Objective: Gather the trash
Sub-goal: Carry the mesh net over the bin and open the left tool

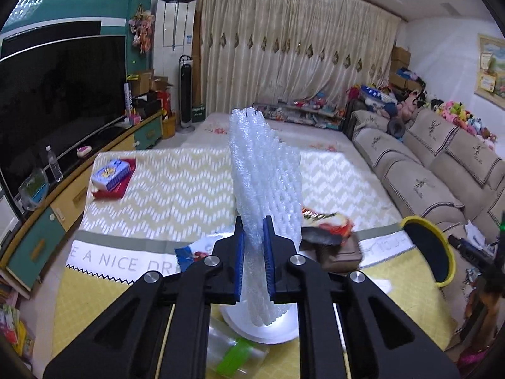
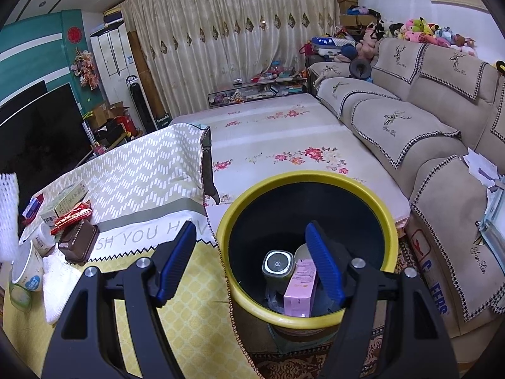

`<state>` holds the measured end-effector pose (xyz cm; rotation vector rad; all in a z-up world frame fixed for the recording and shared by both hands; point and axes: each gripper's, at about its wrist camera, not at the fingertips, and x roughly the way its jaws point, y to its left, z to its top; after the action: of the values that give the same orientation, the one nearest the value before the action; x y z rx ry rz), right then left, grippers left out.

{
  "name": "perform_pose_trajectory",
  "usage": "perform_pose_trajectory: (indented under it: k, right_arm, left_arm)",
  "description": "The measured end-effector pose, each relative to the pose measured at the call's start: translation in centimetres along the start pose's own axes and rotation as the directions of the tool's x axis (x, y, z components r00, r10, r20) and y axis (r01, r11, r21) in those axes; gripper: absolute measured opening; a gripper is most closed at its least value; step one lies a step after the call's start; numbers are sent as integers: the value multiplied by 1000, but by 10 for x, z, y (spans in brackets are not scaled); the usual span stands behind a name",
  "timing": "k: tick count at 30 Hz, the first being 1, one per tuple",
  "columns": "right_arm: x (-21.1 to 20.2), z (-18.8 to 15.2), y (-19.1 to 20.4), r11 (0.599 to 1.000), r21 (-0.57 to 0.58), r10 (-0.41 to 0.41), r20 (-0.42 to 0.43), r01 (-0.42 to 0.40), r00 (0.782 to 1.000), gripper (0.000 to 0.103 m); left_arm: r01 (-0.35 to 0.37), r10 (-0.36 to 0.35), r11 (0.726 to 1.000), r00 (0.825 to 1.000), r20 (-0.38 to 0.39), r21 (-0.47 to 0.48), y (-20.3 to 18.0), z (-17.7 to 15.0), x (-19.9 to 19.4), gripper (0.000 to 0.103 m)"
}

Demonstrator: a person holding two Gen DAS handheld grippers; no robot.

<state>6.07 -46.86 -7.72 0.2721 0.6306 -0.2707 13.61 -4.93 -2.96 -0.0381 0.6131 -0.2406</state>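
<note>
White foam net sleeve, lattice-textured

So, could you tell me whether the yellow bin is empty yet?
Not empty: the bin already holds a pink box and a dark container.

Cream curtains fill the top centre, a dark television on a teal cabinet stands at the left, and a beige sofa topped with soft toys runs down the right
</note>
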Motion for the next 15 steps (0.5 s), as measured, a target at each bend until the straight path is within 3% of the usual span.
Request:
perform_pose_trajectory:
  k: [8, 11, 15]
  right_arm:
    - [-13, 1, -13, 999, 7, -45, 29, 45, 999, 68]
    - [-18, 0, -21, 998, 11, -64, 39, 63, 997, 68]
    - [-27, 0, -37, 995, 22, -98, 60, 96, 993, 68]
  left_arm:
    - [146, -146, 988, 989, -7, 57, -59, 3, -17, 12]
    - [219, -215, 970, 976, -43, 105, -99, -1, -8, 12]
    - [322, -307, 932, 945, -112, 165, -162, -7, 9, 12]
